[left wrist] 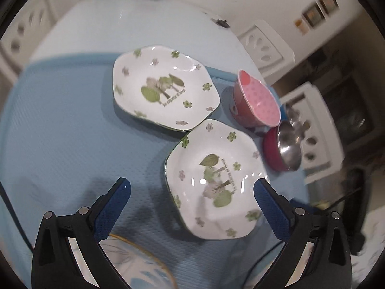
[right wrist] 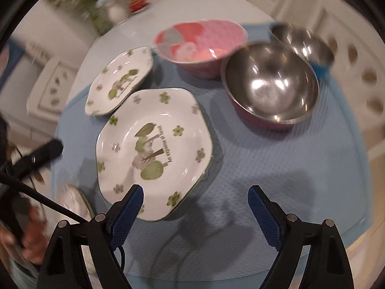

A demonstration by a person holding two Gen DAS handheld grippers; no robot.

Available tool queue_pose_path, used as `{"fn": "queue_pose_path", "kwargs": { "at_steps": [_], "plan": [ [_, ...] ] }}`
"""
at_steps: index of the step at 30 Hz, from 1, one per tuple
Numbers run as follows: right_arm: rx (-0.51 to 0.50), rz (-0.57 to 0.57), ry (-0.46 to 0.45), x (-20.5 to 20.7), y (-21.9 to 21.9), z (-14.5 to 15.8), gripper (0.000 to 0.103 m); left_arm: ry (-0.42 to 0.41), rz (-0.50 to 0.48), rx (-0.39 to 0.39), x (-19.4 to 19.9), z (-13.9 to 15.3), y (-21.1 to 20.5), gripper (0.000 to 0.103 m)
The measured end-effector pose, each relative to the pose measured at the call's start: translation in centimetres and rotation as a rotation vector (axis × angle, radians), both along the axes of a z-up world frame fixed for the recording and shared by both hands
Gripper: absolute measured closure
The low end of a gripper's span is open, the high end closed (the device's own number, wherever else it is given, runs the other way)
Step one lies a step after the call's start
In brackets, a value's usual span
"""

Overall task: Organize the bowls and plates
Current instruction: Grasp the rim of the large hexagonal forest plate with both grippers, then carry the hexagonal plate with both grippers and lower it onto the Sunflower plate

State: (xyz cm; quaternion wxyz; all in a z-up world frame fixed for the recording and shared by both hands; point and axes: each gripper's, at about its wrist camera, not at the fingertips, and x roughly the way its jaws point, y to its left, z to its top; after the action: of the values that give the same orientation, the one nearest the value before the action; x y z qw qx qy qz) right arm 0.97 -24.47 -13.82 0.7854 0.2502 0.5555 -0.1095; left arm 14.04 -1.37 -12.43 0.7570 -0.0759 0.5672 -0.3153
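Observation:
Two white six-sided plates with green tree prints lie on the blue mat (left wrist: 60, 132). The far plate (left wrist: 166, 86) (right wrist: 120, 79) and the near plate (left wrist: 214, 180) (right wrist: 154, 149) meet corner to edge. My left gripper (left wrist: 192, 187) is open above the near plate, its right finger over the plate's right rim. My right gripper (right wrist: 196, 192) is open too, its left fingertip over the same plate's near rim, with bare mat between the fingers. A pink bowl (left wrist: 257, 101) (right wrist: 202, 45) and a steel bowl with a red outside (left wrist: 286, 149) (right wrist: 272, 84) stand side by side beyond the plates.
A smaller steel bowl (right wrist: 303, 41) sits behind the big one at the mat's far corner. A gold-rimmed plate (left wrist: 134, 265) (right wrist: 72, 202) lies at the near left. A person's hand (right wrist: 28, 240) holds the other gripper at the left edge. White chairs (left wrist: 262, 48) surround the table.

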Motion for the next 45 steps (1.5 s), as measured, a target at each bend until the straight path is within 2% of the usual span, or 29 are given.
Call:
{"fn": "queue_pose_path", "kwargs": {
  "at_steps": [2,5,6,7,9,12,14,15,17,19,20,22,26,29,34,40,45],
  "plan": [
    [0.022,-0.031,0.005,0.0,-0.8,-0.6,0.016,0.048,0.029,-0.024,0.8,-1.1,0.4,0.001],
    [0.026,-0.047,0.028,0.7,-1.6,-1.7,0.016,0.088,0.037,-0.012,1.7,-2.8,0.1,0.005],
    [0.032,-0.048,0.033,1.0,-1.8,-2.1,0.016,0.095,0.031,0.003,1.8,-3.2,-0.1,0.013],
    [0.037,-0.047,0.039,1.5,-1.9,-2.5,0.016,0.106,0.014,0.026,2.0,-3.7,-0.5,0.028],
    [0.039,-0.029,0.055,2.3,-1.8,-3.0,0.016,0.131,-0.041,0.073,2.2,-4.8,-1.5,0.043],
    [0.006,0.001,0.069,3.6,-1.6,-3.6,0.016,0.121,-0.058,0.116,2.2,-5.8,-2.6,0.044],
    [0.006,0.015,0.072,4.2,-1.6,-4.0,0.025,0.142,-0.063,0.104,2.2,-6.3,-2.9,0.054],
    [0.012,0.022,0.078,4.6,-1.6,-4.3,0.029,0.154,-0.062,0.097,2.2,-6.6,-3.1,0.056],
    [0.029,0.031,0.083,5.0,-1.6,-4.8,0.043,0.157,-0.059,0.096,2.2,-6.8,-3.2,0.060],
    [0.035,0.037,0.087,5.5,-1.5,-5.3,0.056,0.165,-0.069,0.098,2.2,-7.2,-3.5,0.075],
    [0.032,0.043,0.090,5.6,-1.4,-5.5,0.061,0.168,-0.077,0.105,2.1,-7.4,-3.7,0.079],
    [0.019,0.051,0.091,5.9,-1.3,-5.8,0.065,0.167,-0.086,0.106,2.2,-7.3,-3.6,0.087],
    [0.022,0.077,0.063,6.3,-1.1,-5.8,0.076,0.152,-0.089,0.102,2.2,-7.4,-3.6,0.088],
    [0.009,0.094,0.058,6.6,-0.9,-5.8,0.075,0.149,-0.084,0.075,2.2,-7.4,-3.4,0.088],
    [-0.032,0.174,0.058,6.8,0.4,-5.5,0.075,0.072,-0.122,0.129,1.1,-6.7,-3.9,0.088],
    [-0.049,0.244,0.056,5.3,2.3,-5.4,0.074,0.047,-0.155,0.135,-0.7,-5.8,-2.5,0.088],
    [-0.076,0.283,0.059,3.8,4.3,-5.0,0.073,0.044,-0.145,0.121,-2.2,-5.0,-0.8,0.088]
  ]
}}
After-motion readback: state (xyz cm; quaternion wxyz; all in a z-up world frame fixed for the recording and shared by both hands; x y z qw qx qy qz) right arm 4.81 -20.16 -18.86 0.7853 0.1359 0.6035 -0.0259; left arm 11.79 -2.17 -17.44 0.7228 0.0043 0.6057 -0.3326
